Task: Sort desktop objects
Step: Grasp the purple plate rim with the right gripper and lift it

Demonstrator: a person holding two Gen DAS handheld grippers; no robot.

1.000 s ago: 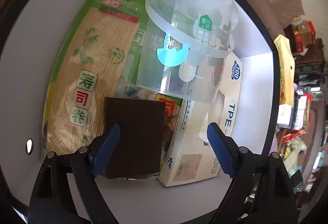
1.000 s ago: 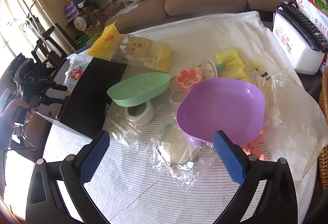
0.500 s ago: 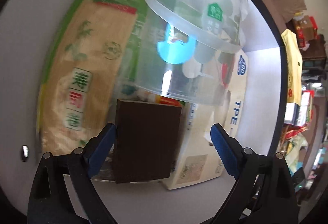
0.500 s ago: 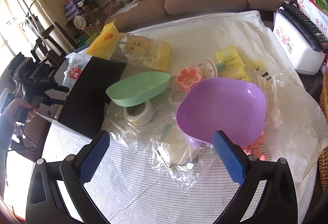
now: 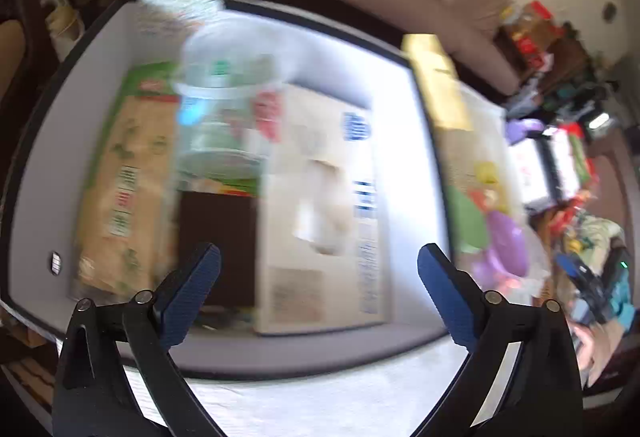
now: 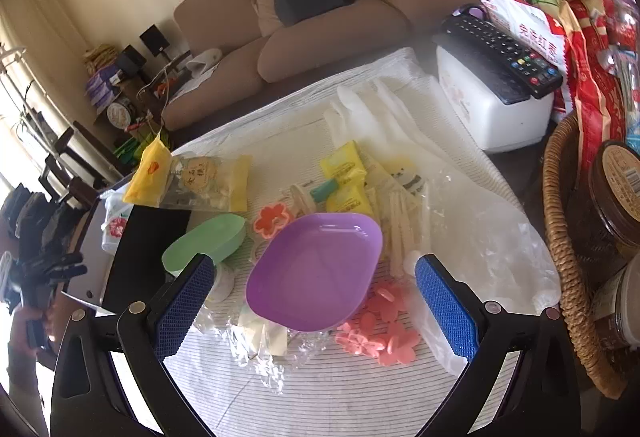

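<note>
My left gripper is open and empty, above the near edge of a black-rimmed white box. Blurred inside it lie a green sushi-mat pack, a clear plastic tub, a dark brown block and a TPE glove carton. My right gripper is open and empty, above a purple bowl on the striped tablecloth. A green bowl, pink flower moulds, yellow packets and a yellow snack bag lie around it.
A white appliance with a black remote stands at the right. A wicker basket with jars is at the right edge. Crumpled clear plastic covers the cloth. A sofa is behind the table.
My left gripper has pulled back and up out of the box, which now shows whole. My right gripper has moved in over the purple bowl and swung right.
</note>
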